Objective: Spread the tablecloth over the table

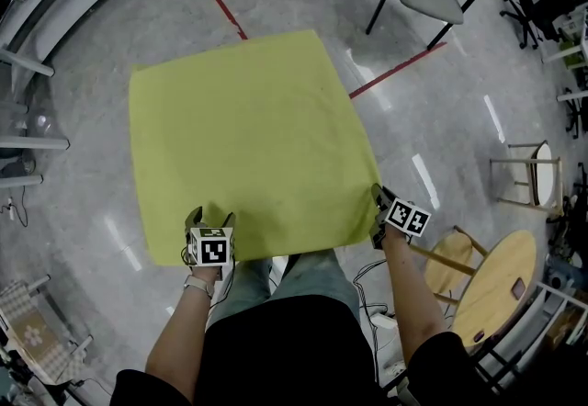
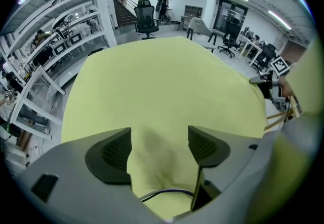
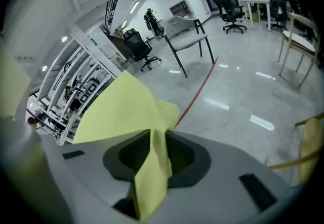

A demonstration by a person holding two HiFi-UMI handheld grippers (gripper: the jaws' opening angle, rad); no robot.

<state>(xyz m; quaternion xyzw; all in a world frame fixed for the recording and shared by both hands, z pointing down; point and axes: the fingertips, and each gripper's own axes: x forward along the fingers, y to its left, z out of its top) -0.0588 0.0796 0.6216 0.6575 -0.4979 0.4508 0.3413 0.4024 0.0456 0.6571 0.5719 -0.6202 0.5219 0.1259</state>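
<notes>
Tablecloth [image 1: 248, 138]: spread flat, stretching away ahead of both grippers.
Left gripper [image 2: 159, 146]: jaws wide apart, the near edge loose between them.
Right gripper [image 3: 157, 151]: jaws pinching the near-right corner.

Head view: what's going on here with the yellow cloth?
A person is spreading a yellow-green tablecloth with a gripper in each hand. It lies mostly flat, hiding what's under it. The right gripper has its fingers pinched on the near right corner. The left gripper points down at the near left edge, fingers apart with cloth bunched between them.
</notes>
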